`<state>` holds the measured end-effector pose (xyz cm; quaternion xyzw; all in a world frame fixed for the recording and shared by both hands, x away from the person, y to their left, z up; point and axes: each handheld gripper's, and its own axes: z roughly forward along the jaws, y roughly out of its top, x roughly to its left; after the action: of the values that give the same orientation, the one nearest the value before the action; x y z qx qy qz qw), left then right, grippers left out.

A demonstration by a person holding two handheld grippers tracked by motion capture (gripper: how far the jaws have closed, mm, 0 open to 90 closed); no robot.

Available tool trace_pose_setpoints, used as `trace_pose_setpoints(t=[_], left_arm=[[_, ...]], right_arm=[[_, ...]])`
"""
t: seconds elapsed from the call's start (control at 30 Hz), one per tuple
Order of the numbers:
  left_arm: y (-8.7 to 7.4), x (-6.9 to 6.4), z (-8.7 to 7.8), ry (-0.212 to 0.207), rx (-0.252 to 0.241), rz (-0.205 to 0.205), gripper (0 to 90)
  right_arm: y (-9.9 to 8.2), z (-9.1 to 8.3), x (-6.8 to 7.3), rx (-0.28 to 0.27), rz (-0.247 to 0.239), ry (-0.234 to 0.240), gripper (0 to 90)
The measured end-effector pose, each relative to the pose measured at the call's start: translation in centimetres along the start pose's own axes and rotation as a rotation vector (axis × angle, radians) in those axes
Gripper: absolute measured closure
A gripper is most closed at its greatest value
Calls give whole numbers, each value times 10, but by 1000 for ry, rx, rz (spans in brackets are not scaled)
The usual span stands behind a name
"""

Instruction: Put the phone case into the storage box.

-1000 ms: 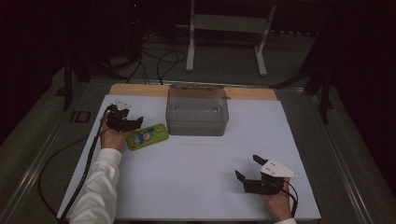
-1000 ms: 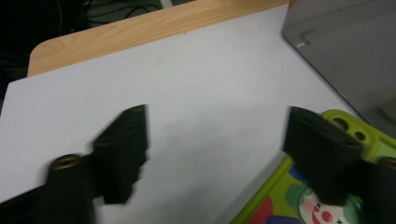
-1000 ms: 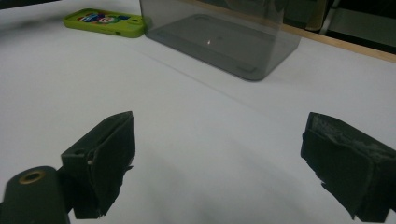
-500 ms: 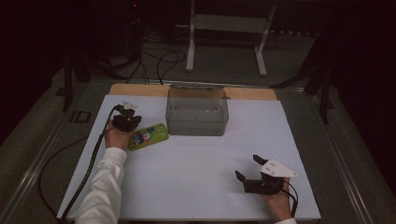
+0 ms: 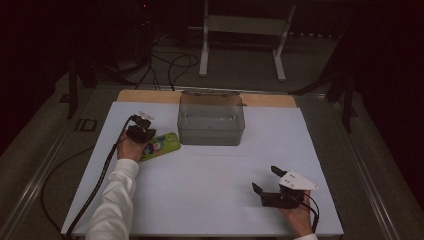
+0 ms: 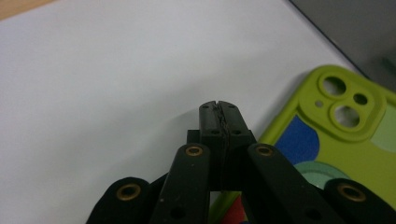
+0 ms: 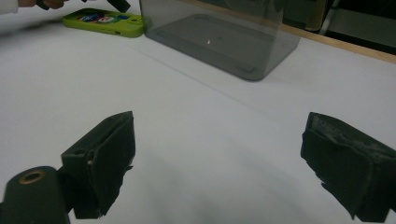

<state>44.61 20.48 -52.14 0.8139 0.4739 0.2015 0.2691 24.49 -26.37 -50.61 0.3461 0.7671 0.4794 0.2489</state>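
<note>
A lime-green phone case (image 5: 161, 145) with coloured patches lies flat on the white table, left of a clear plastic box (image 5: 211, 125). My left gripper (image 5: 141, 131) sits at the case's left edge. In the left gripper view its jaws are pressed together (image 6: 219, 115) with nothing between them, just off the rim of the case (image 6: 345, 135). My right gripper (image 5: 265, 178) rests low near the table's front right. Its jaws stand wide apart (image 7: 219, 163) over bare table, and the case (image 7: 105, 22) and the box (image 7: 219, 37) lie far ahead of them.
The white table sheet (image 5: 210, 190) ends at a wooden strip (image 5: 270, 100) behind the box. A black cable (image 5: 102, 175) trails from the left gripper along the table's left side. Beyond the table are a dark floor, cables and a white stand (image 5: 242, 30).
My left hand has shifted a little to the right and lower, toward the phone case, and its jaws have come together. The right gripper has stayed put.
</note>
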Motion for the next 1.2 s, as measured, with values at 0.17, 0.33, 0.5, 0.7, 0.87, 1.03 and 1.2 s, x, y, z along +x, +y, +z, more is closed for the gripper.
trace_pose_setpoints(t=[0.17, 0.33, 0.5, 0.7, 0.87, 1.03, 1.2], left_arm=[[-1, -1, 1, -1, -1, 7, 899], [-1, -3, 1, -15, -9, 28, 900], [-1, -7, 2, -29, -19, 43, 900], [-2, -11, 1, -54, -18, 59, 900], [-5, -15, -3, -63, -6, 70, 900], [-8, -19, -9, -76, 12, 80, 899], [-15, -23, -15, -83, 15, 72, 898]], right_arm=[[0, 0, 0, -2, -1, 0, 101], [0, 0, 0, 0, -1, 1, 101], [0, 0, 0, 0, 0, 1, 102], [0, 1, 0, 2, -1, 2, 101], [0, 0, 0, 0, 0, 0, 102], [0, 0, 0, 4, -1, 0, 103], [0, 0, 0, 3, 0, -1, 103]])
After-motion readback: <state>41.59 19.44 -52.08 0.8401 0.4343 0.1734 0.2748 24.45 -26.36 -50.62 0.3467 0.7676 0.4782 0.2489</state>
